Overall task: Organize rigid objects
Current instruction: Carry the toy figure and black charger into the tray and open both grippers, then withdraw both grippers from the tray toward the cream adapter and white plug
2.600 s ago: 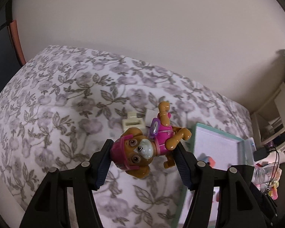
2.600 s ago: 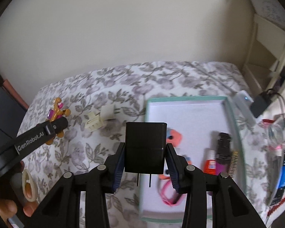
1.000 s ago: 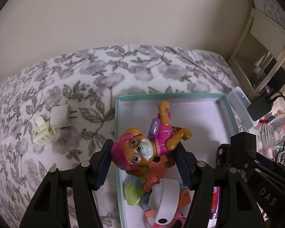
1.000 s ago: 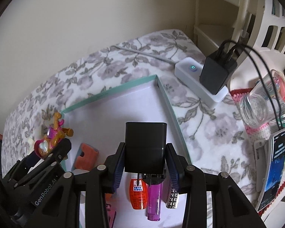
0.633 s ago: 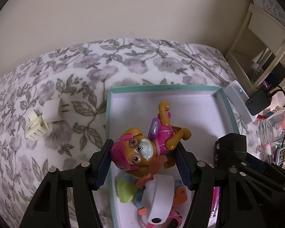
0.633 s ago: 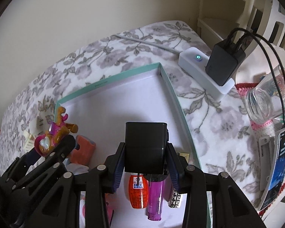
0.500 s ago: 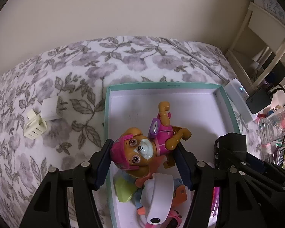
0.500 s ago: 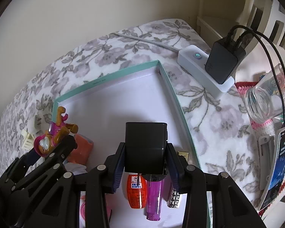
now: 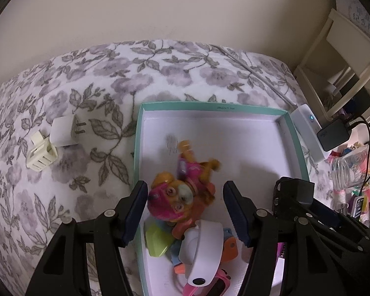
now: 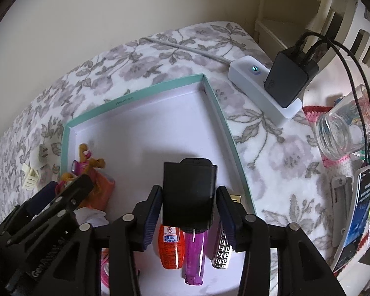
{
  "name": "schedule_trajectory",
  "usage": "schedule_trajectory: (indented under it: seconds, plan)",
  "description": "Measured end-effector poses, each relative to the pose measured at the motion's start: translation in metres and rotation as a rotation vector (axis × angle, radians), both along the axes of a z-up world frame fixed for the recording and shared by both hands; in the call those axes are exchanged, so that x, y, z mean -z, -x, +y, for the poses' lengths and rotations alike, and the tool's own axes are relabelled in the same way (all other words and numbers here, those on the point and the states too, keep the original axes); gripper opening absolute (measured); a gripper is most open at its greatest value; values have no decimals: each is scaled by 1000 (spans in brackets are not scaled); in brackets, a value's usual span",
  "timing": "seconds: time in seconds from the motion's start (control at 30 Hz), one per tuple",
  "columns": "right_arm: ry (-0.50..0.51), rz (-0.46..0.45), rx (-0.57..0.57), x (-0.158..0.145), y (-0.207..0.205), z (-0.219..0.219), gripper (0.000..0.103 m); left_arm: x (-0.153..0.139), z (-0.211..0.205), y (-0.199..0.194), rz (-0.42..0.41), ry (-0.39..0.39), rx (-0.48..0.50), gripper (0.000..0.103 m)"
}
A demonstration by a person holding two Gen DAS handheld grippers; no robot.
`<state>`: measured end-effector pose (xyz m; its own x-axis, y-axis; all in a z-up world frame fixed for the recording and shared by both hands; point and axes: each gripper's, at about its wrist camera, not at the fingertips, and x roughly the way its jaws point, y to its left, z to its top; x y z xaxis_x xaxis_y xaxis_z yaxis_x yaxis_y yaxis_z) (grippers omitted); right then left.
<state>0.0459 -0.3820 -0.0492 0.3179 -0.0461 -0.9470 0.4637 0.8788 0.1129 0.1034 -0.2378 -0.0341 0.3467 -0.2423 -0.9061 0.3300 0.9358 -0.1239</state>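
Hard plastic both: the dog figure [image 9: 182, 194], light and lumpy, drops blurred between the left tongs [image 9: 182, 209], which stand wide apart, over the teal box [image 9: 293, 140]. Right tongs [image 10: 188, 204] are opening around the smooth, dense black charger [image 10: 188, 192], best gripped across its flat sides.

Both wrist views angled steeply down from close above a teal-rimmed box [image 9: 135, 148] on a floral blanket [image 9: 91, 91], facing the far wall. Left view from the box's left side, right view [image 10: 222, 113] from its right. Shared: the box interior and white power strip [image 9: 308, 128] [image 10: 246, 79].

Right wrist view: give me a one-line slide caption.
Right hand-held gripper opening around a black charger above the lighters in the teal-rimmed box.
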Motion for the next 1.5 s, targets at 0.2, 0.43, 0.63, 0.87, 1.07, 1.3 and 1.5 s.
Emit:
schedule_trajectory:
  seconds: [0.2, 0.43, 0.63, 0.87, 1.07, 1.3, 1.5]
  plan:
    - [-16, -26, 15, -9, 3, -3, 59, -10, 7, -2, 1, 32, -18, 69]
    - [14, -87, 15, -37, 6, -2, 63, -34, 16, -1, -45, 48, -39, 70]
    - [23, -151, 44, -57, 11, -9, 70, -52, 39, -7, -91, 34, -129, 81]
    - [20, -182, 50, -63, 13, -10, 82, -53, 61, -13, -98, 5, -215, 90]
    - [23, -182, 36, -60, 10, -6, 91, -47, 76, -18, -79, -14, -267, 93]
    - [36, -189, 26, -60, 8, -2, 103, -44, 88, -20, -65, -28, -295, 95]
    - [35, -193, 16, -59, 6, 0, 103, -42, 94, -22, -60, -41, -310, 95]
